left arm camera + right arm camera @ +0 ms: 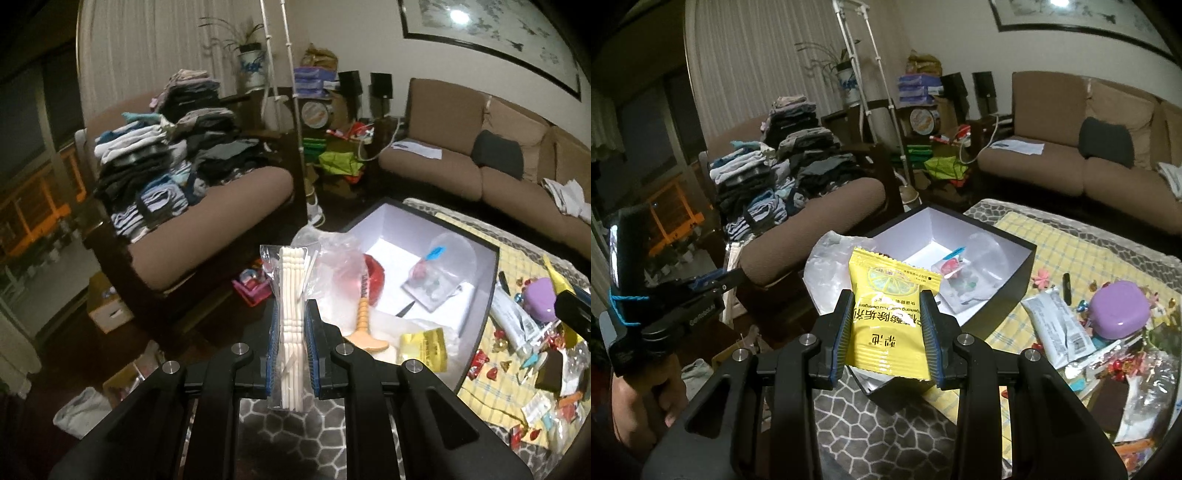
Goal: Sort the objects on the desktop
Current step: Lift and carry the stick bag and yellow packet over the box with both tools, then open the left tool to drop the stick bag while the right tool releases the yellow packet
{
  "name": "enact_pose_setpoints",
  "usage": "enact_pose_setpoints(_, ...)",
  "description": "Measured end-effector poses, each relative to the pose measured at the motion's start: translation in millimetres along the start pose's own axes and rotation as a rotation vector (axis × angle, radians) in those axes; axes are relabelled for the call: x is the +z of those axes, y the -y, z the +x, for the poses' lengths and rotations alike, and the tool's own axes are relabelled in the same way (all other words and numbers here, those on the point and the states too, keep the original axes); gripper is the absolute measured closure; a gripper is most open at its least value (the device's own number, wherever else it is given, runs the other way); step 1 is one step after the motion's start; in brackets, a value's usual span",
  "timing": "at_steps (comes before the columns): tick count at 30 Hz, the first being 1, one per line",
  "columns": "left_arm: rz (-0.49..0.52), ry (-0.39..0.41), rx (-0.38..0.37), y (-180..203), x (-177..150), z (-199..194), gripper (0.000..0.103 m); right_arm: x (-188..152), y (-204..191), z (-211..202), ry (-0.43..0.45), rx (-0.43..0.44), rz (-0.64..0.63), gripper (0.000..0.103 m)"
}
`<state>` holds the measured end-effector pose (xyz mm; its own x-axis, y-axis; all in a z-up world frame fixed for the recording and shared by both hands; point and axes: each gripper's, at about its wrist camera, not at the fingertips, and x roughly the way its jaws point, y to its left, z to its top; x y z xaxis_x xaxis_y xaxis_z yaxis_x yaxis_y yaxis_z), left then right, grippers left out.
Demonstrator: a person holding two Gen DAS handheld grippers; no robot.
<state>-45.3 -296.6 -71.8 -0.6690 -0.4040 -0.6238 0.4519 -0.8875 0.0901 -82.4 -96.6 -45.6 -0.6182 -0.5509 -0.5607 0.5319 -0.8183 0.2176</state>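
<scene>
1. Desktop objects are seen in both grippers at once: a clear packet of white sticks in the left gripper, a yellow sachet in the right gripper.
2. The clear packet is pinched between the blue pads, pressed narrow on its lower half. Its long axis runs straight away from the camera, its far end standing up and clear of the jaws, its near end sticking back past the pads.
3. The yellow sachet is clamped by its two side edges, the right jaws held partly spread by its width. Its crimped far edge points away towards the black box; its print reads upside down from the wrist camera.
4. Both held items are carried above the near left corner of the box, which is open, white inside, and set on the near left part of the table.
5. Inside the box, a clear bag with a blue label, a red item, a tan ridged handle and another yellow sachet are lying; crumpled clear plastic is draped at its left rim.
6. To the right of the box, on the yellow checked cloth, a purple case, a grey-white pouch and small wrapped sweets are scattered.
7. At far left in the right wrist view, the left gripper is seen from the side, gripped by a hand.
</scene>
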Motion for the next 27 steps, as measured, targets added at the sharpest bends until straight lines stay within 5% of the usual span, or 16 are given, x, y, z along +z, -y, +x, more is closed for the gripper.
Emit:
enact_pose_setpoints(12,0.049,0.035,0.003,26,2,9,0.09,-4,20,25,0.001,0.12,0.092,0.07)
enact_pose_setpoints(22,0.042,-0.035,-0.076,58,17,72,0.09,-18,47,136,-0.284,0.199,0.304,0.07)
enact_pose_setpoints(27,0.065,-0.021,-0.072,61,21,89,0.09,-29,49,184,-0.446,0.095,0.271,0.07)
